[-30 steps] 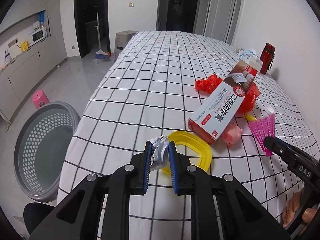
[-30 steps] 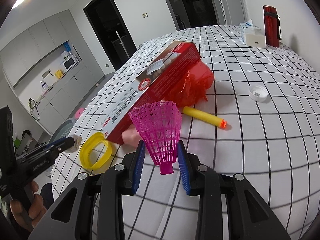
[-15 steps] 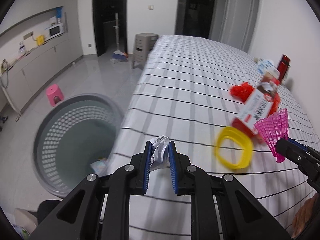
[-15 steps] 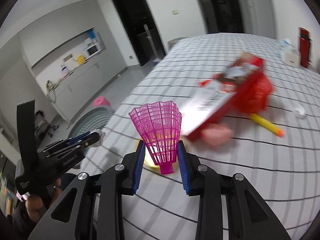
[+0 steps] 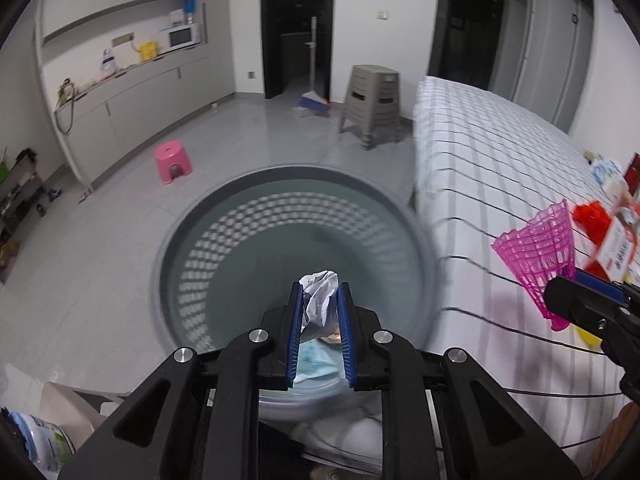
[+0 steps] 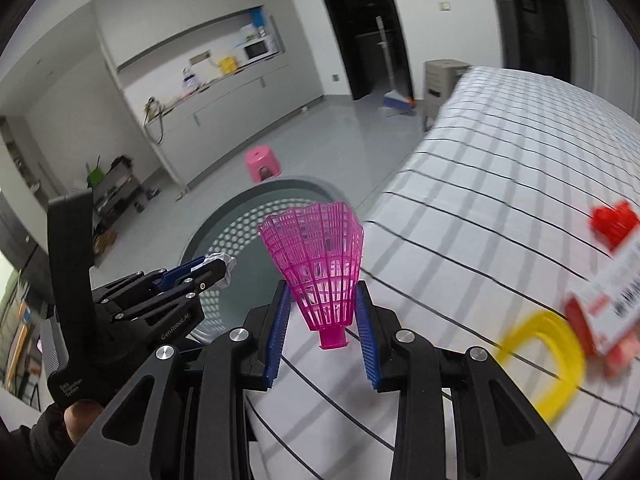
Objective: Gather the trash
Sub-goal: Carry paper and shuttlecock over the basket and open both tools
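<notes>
My left gripper (image 5: 319,308) is shut on a crumpled white paper ball (image 5: 318,292) and holds it over the open mouth of a grey perforated trash basket (image 5: 240,240) on the floor. My right gripper (image 6: 322,312) is shut on a pink plastic shuttlecock (image 6: 318,264), held over the left edge of the checked table (image 6: 500,200), just right of the basket (image 6: 224,236). The left gripper (image 6: 224,270) with its paper also shows in the right wrist view, and the shuttlecock (image 5: 538,248) in the left wrist view. Some trash lies in the basket bottom.
On the table lie a yellow ring (image 6: 548,360), a red and white box (image 6: 608,300) and red plastic (image 6: 614,220). On the floor stand a pink stool (image 5: 173,160) and a grey stool (image 5: 372,100). A counter (image 5: 120,92) runs along the left wall.
Both grippers have swung left from over the table toward the basket, each still holding its item. The left one is now above the basket's mouth.
</notes>
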